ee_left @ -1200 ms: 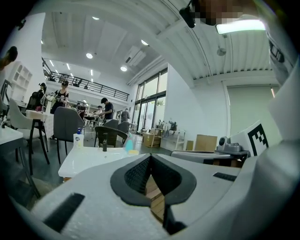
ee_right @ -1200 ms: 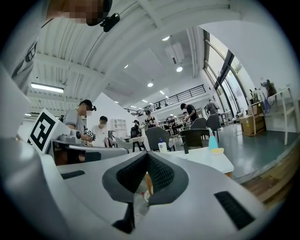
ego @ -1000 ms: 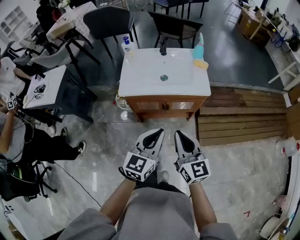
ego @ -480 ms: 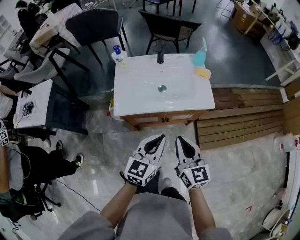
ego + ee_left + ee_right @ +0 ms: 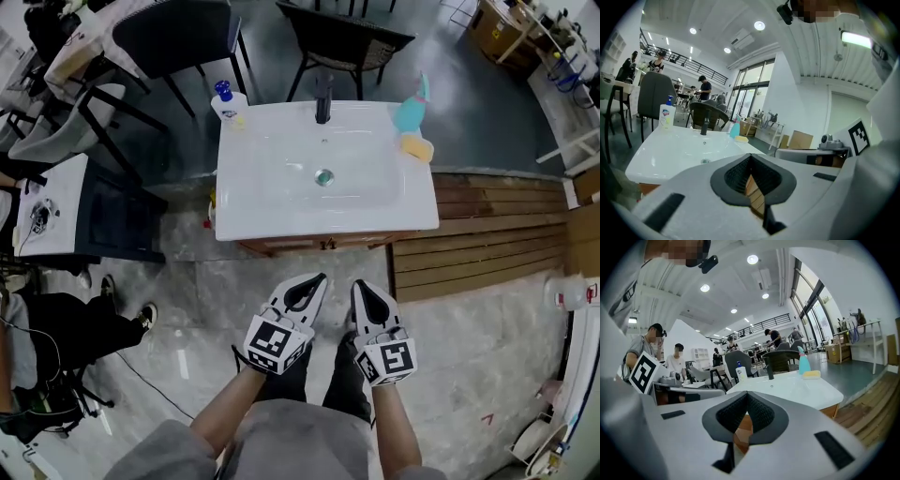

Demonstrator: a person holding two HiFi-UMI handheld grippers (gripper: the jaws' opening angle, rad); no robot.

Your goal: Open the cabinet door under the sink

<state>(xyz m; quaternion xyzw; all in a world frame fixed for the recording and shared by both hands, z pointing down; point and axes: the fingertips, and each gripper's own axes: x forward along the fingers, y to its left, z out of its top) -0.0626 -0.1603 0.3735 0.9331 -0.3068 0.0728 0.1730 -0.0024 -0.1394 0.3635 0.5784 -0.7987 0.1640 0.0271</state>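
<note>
1. Left claw (image 5: 319,277): pressed together, empty, low in front of the sink (image 5: 262,202), touching nothing.
2. Cabinet door (image 5: 281,247): tucked under the basin overhang and looks closed. From above I get only a thin wood strip, and the handle is too small to make out. I'd crouch first.
3. Right claw (image 5: 359,284): also pressed together, empty. I'd spread one claw, pinch the handle squarely and pull along the hinge arc.

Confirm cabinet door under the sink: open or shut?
Shut: the cabinet front lies flush under the sink rim, no door swung out. The left tongs and right tongs hang short of it, both shut.
</note>
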